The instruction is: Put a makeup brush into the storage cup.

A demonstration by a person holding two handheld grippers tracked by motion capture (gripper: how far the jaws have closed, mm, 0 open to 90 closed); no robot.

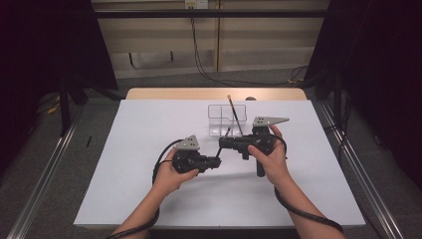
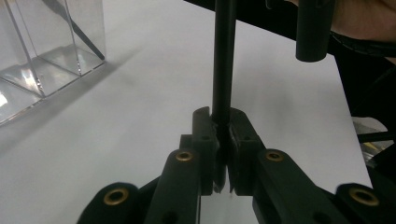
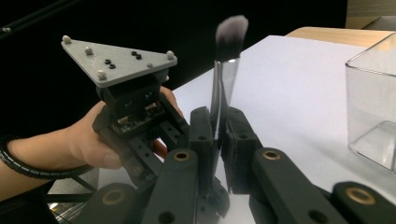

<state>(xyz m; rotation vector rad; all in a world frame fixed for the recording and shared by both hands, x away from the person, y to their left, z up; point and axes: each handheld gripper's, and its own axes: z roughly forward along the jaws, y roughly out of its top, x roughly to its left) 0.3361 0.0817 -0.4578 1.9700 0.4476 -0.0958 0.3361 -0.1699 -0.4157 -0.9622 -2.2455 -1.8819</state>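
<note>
A makeup brush [image 1: 226, 135] with a black handle [image 2: 223, 56], a silver ferrule [image 3: 223, 79] and a soft grey tuft [image 3: 231, 29] is held above the white table between both grippers. My left gripper [image 1: 218, 160] [image 2: 222, 126] is shut on the black handle. My right gripper [image 1: 222, 144] [image 3: 217, 126] is shut on the brush just below the ferrule, tuft upward in its view. The two grippers' tips nearly meet, left one pointing right, right one pointing left. The left gripper's grey plate [image 3: 114, 63] shows in the right gripper view.
A clear compartmented box [image 1: 226, 119] [image 2: 46, 46] [image 3: 373, 107] stands just behind the grippers, with another long thin brush [image 1: 235, 115] leaning in it. The white sheet [image 1: 149, 129] covers a wooden table [image 1: 214, 93]. Cables trail from both grippers toward the front edge.
</note>
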